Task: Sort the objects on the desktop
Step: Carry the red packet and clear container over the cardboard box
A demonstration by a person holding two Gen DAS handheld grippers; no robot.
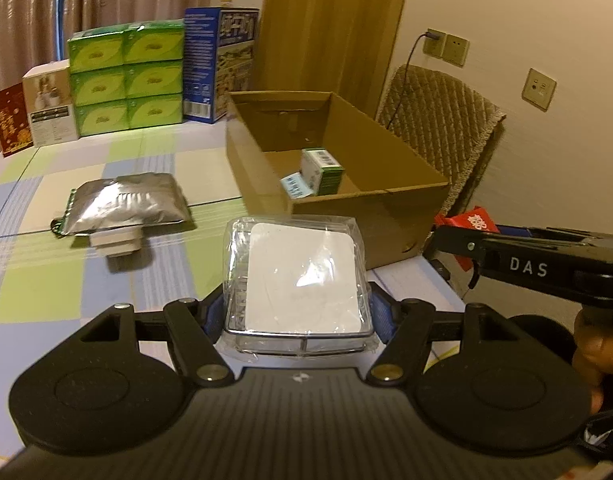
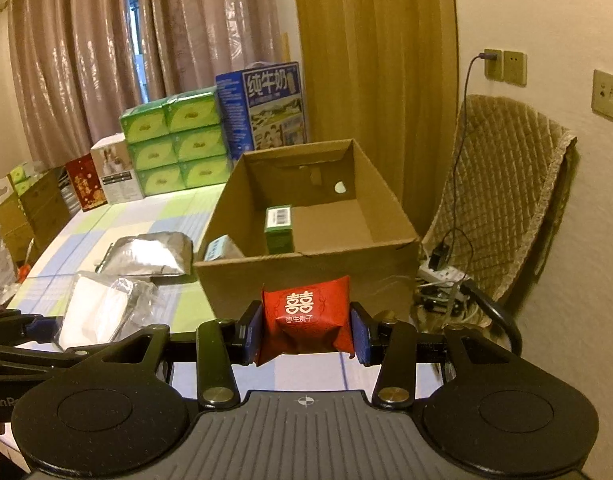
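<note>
My left gripper (image 1: 296, 312) is shut on a clear plastic case with a white insert (image 1: 296, 280), held above the checked tablecloth just in front of an open cardboard box (image 1: 386, 204). My right gripper (image 2: 306, 330) is shut on a small red packet with gold characters (image 2: 306, 322), held before the same box (image 2: 306, 276). Inside the box stand a small green carton (image 1: 322, 170) (image 2: 279, 228) and a pale blue item (image 1: 296, 186). A silver foil pouch with a white cap (image 1: 126, 206) (image 2: 146, 258) lies on the table to the left of the box.
Stacked green tissue packs (image 1: 126, 80), a blue milk carton (image 1: 220, 64), a white box (image 1: 50, 108) and a red card (image 1: 10, 120) line the far table edge. A padded chair (image 1: 446, 128) and a power strip with cables (image 2: 442, 276) are right of the table.
</note>
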